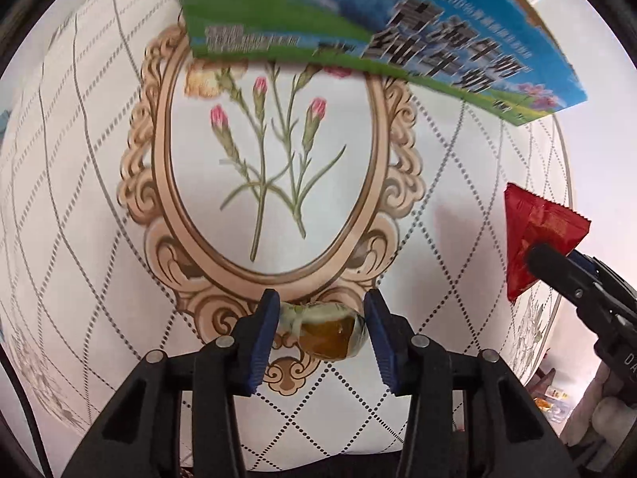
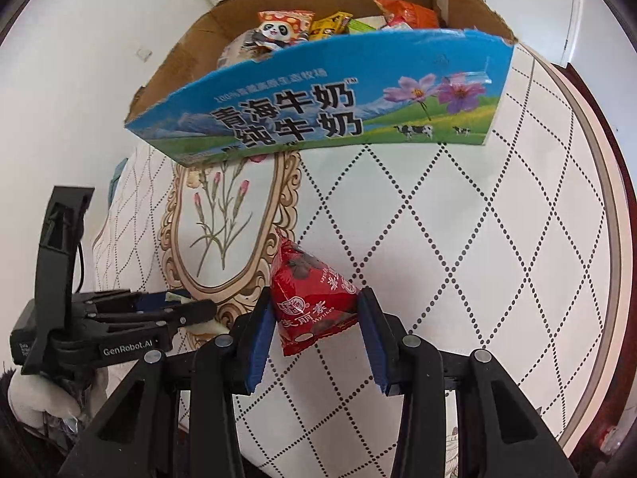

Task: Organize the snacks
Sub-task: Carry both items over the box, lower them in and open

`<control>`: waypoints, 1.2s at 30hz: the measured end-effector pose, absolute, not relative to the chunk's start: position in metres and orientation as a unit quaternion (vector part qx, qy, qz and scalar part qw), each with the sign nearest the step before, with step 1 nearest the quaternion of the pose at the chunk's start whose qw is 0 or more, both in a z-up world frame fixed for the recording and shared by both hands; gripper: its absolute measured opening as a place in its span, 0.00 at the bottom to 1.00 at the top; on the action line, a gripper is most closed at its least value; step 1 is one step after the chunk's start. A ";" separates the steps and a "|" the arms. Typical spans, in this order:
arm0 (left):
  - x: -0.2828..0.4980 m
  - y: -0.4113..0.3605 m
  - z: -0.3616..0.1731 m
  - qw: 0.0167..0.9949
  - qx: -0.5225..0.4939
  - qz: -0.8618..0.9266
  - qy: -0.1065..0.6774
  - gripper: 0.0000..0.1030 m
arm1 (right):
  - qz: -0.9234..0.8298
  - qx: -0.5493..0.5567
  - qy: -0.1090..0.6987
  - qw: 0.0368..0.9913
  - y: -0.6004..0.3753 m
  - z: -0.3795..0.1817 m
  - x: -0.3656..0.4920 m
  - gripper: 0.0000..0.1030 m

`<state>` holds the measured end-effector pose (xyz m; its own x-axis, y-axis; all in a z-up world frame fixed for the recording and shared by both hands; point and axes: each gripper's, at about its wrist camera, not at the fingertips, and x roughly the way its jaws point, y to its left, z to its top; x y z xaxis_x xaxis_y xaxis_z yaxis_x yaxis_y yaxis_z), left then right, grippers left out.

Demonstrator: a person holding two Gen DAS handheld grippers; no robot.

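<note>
Cardboard milk carton box (image 2: 318, 99), top cut open, on the tabletop (image 2: 477, 239): panda snack pack (image 2: 278, 30), yellow and orange packets inside | left claw (image 1: 320, 324) clamped on clear-wrapped amber sweet (image 1: 330, 332) | right claw (image 2: 316, 312) clamped on red triangular packet (image 2: 310, 298), both lifted before the box
</note>
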<state>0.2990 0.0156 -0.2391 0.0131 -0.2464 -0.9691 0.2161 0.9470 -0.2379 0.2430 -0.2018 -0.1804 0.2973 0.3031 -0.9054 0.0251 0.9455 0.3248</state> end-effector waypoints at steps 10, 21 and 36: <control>0.333 -0.006 -0.199 0.731 0.004 -0.186 0.657 0.33 | 0.101 0.137 0.551 0.817 -0.212 -0.133 0.256 0.43; 0.318 0.003 -0.265 0.655 -0.014 -0.176 0.735 0.61 | 0.096 0.165 0.568 0.801 -0.219 -0.152 0.247 0.43; 0.304 0.016 -0.289 0.620 -0.043 -0.192 0.759 0.64 | 0.093 0.169 0.571 0.798 -0.224 -0.154 0.243 0.43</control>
<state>0.3039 0.0157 -0.2887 -0.2267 -0.3033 -0.9255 0.1738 0.9224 -0.3449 0.2426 -0.2243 -0.1535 0.3318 0.3405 -0.8797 0.0447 0.9258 0.3752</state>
